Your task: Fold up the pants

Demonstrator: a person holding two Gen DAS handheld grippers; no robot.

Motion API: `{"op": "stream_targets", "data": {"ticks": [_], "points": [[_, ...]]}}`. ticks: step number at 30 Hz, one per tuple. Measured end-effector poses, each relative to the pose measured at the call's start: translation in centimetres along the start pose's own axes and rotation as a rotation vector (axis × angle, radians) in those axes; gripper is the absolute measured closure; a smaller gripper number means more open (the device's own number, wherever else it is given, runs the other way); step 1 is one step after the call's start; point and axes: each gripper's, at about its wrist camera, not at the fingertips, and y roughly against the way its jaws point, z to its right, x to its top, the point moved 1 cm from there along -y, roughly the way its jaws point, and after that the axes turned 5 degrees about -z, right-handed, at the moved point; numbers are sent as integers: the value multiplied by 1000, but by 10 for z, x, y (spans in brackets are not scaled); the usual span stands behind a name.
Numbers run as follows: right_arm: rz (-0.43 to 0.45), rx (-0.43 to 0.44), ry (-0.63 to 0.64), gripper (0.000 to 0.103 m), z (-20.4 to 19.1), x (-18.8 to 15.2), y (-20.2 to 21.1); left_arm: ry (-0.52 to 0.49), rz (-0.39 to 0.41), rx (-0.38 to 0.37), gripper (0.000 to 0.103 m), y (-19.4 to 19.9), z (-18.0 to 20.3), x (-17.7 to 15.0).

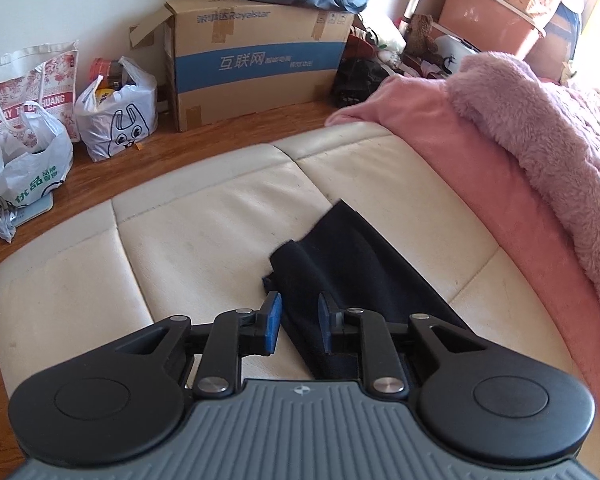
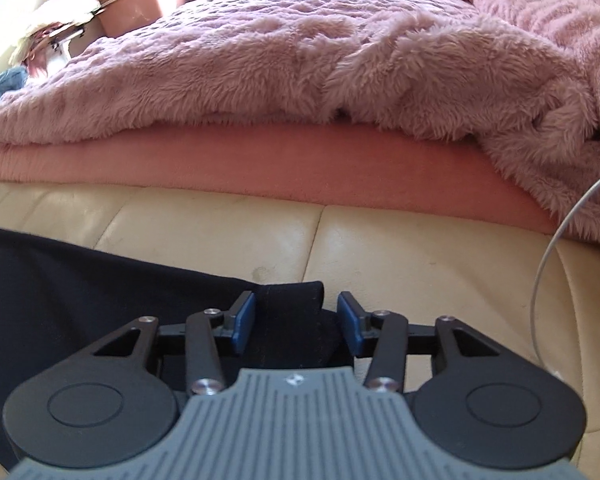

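Black knit pants (image 1: pixel 340 264) lie flat on the cream leather cushion (image 1: pixel 204 216), at 12 o'clock of both tools. Left gripper (image 1: pixel 299 322) and right gripper (image 2: pixel 296 320) straddle the cloth, jaws parted. Soft, light, limp fabric; best pinched at hem corners.

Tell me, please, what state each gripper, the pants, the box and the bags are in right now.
left gripper: open, jaws astride the pants' edge.
right gripper: open, fabric between the jaws.
pants: lying on the cushion, rumpled.
cardboard box: flap open.
plastic bags: open-topped, filled.
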Motion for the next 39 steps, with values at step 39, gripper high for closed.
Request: {"op": "stream_targets", "data": {"ticks": [39], "points": [[74, -295, -149, 76, -126, -34, 55, 280, -9, -287, 59, -33, -57, -11]]}}
